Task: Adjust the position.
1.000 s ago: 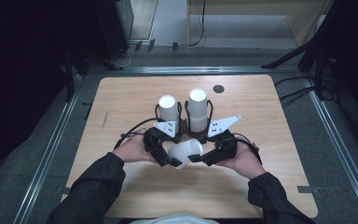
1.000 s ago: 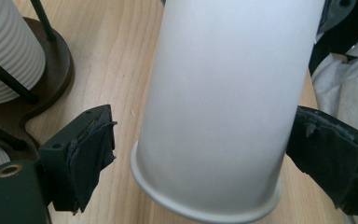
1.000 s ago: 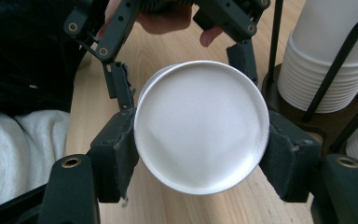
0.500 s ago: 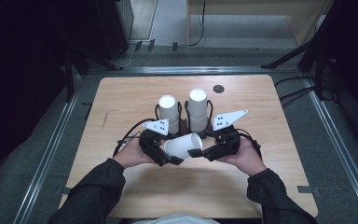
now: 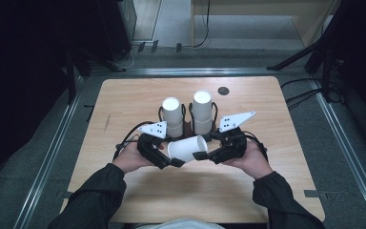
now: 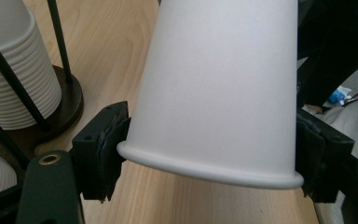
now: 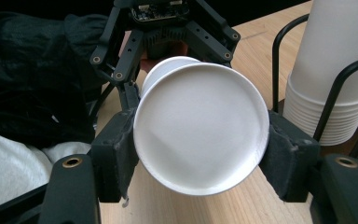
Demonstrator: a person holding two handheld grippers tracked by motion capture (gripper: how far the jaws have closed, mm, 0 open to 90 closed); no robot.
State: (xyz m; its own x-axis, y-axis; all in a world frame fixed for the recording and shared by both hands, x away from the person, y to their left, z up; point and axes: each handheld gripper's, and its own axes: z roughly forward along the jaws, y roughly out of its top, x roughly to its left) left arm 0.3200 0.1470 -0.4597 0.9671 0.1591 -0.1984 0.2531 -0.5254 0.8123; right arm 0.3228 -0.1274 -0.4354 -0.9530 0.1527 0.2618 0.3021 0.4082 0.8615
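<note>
1. High view: the paper cup [image 5: 187,148] lay sideways above the table [image 5: 124,100], between both grippers, having swung level since a second before.
2. Left gripper view: the left gripper [image 6: 209,154], jaws just closing, pinched the cup's rim.
3. Right gripper view: the right gripper [image 7: 200,154] clamped its base; a handover looked under way.

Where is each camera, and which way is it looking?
High view: above the person's side, looking forward and down at the wooden table, both forearms, the left gripper and the right gripper.
Left gripper view: rides that gripper, looking along its jaws at the paper cup near its rim.
Right gripper view: rides that gripper, facing the cup's flat bottom, the left gripper behind.
Shared: the cup and the cup stacks.
</note>
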